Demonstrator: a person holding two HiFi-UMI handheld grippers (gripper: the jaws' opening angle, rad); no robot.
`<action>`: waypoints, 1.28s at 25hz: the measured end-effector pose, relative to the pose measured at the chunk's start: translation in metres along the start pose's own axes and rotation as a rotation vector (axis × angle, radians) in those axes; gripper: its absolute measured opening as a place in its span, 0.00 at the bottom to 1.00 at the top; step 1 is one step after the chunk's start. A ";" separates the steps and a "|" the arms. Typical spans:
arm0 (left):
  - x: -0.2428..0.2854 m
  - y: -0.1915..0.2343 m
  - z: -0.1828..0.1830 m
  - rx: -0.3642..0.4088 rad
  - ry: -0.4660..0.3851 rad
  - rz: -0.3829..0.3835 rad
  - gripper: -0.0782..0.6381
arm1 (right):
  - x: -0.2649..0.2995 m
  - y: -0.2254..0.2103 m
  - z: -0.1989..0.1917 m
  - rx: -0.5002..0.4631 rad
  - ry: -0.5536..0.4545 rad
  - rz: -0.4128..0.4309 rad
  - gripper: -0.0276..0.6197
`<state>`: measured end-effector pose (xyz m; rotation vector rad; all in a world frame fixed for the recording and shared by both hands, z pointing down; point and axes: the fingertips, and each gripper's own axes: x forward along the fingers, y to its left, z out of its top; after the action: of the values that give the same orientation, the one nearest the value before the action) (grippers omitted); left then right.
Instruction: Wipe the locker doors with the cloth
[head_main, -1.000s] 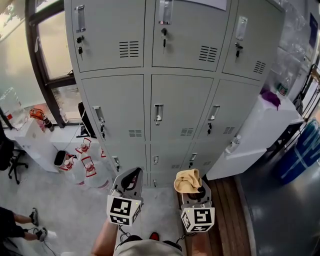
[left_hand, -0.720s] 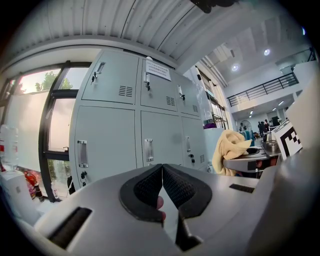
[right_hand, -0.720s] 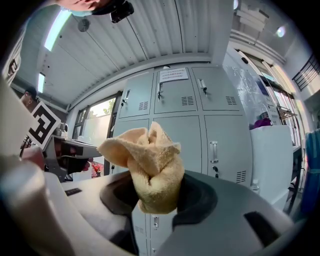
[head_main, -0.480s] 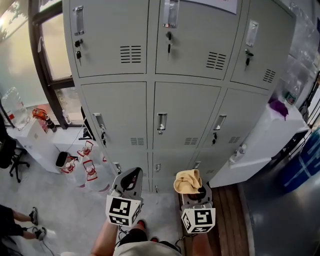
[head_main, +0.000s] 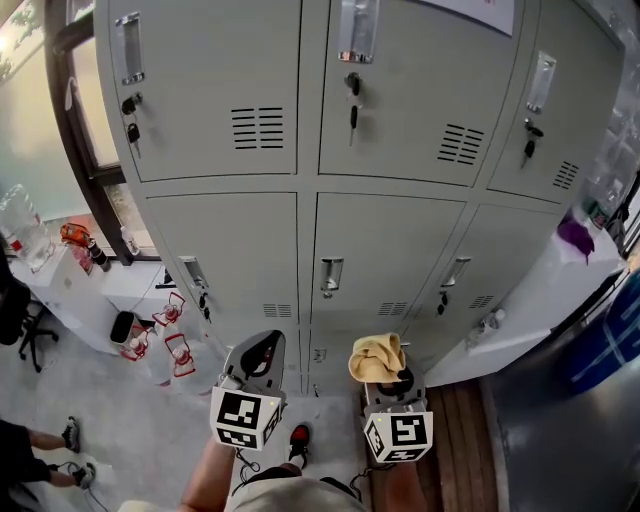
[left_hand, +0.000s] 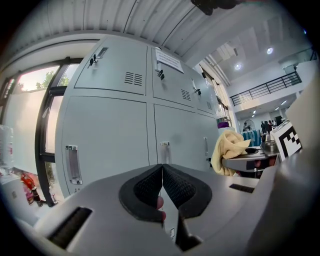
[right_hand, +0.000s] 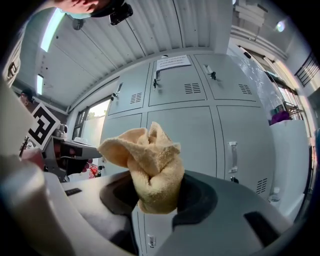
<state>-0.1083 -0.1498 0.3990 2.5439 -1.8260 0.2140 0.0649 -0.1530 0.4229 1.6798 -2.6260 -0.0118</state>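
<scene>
Grey metal locker doors (head_main: 380, 240) fill the head view, stacked in rows with handles, keys and vents. My right gripper (head_main: 380, 372) is shut on a bunched yellow cloth (head_main: 376, 358), held a short way in front of the lower doors and apart from them. In the right gripper view the cloth (right_hand: 150, 165) sticks up between the jaws with the lockers (right_hand: 190, 130) beyond. My left gripper (head_main: 258, 362) is shut with nothing in it; its dark pads (left_hand: 150, 187) meet in the left gripper view, lockers (left_hand: 125, 130) behind.
Left of the lockers stand a dark-framed window (head_main: 85, 140), a white low table (head_main: 70, 290) and water jugs with red caps (head_main: 175, 350). A white counter (head_main: 540, 290) abuts the lockers on the right, a blue bin (head_main: 610, 340) past it. A person's shoes (head_main: 75, 450) show bottom left.
The view has closed in on the lockers and tilted upward: the doors look larger and sit lower in frame. Both grippers hold the same pose, the cloth still gripped.
</scene>
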 end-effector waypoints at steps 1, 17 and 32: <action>0.007 0.005 0.002 0.003 0.000 0.000 0.14 | 0.009 -0.001 0.002 -0.001 -0.005 0.001 0.32; 0.060 0.044 0.011 -0.001 0.005 0.005 0.14 | 0.084 0.000 0.063 0.026 -0.095 0.069 0.32; 0.051 0.046 0.010 -0.013 0.008 0.025 0.14 | 0.140 0.036 0.160 -0.058 -0.155 0.158 0.32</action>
<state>-0.1341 -0.2138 0.3912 2.5094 -1.8503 0.2117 -0.0307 -0.2661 0.2659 1.5072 -2.8324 -0.2209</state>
